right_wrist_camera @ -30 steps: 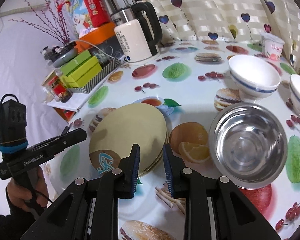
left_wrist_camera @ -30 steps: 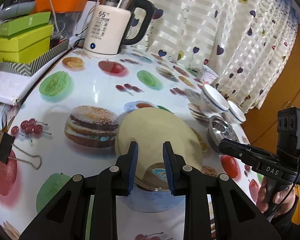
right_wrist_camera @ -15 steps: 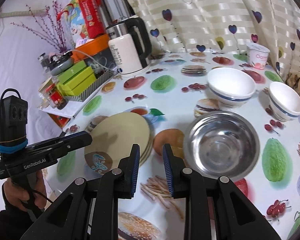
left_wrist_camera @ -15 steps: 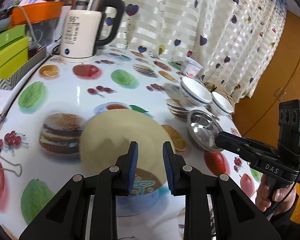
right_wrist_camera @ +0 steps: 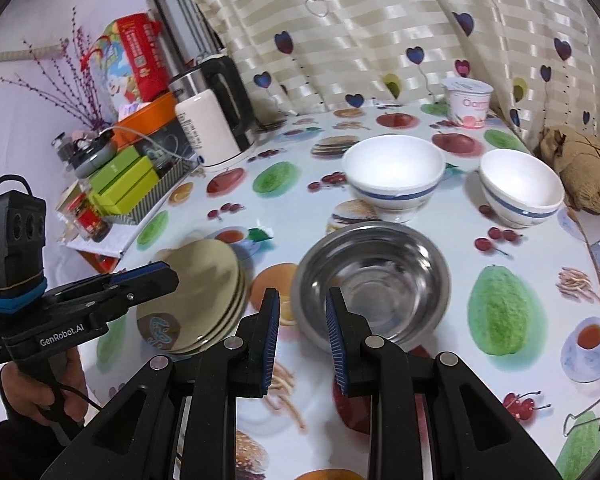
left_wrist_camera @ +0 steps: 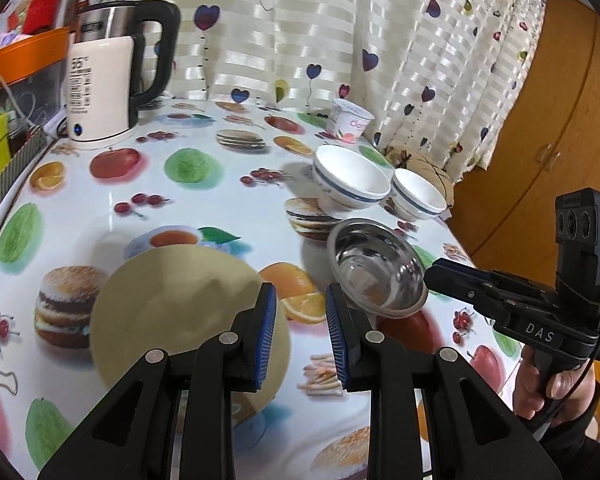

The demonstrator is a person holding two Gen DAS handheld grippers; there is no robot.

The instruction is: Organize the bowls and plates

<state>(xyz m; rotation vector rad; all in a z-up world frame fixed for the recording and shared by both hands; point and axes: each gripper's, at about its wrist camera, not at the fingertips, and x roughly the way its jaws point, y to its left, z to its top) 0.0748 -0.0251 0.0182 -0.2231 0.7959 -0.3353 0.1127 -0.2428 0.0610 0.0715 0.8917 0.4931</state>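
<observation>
Yellow plates: stacked, just left of steel bowl; two white blue-banded bowls behind it, unnested; left gripper and right gripper: jaws narrowly parted, empty; next, likely nesting bowls.

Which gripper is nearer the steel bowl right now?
Right. The right gripper hangs just above the near rim of the steel bowl, holding nothing. The left gripper is over by the stack of plates, also holding nothing.
</observation>
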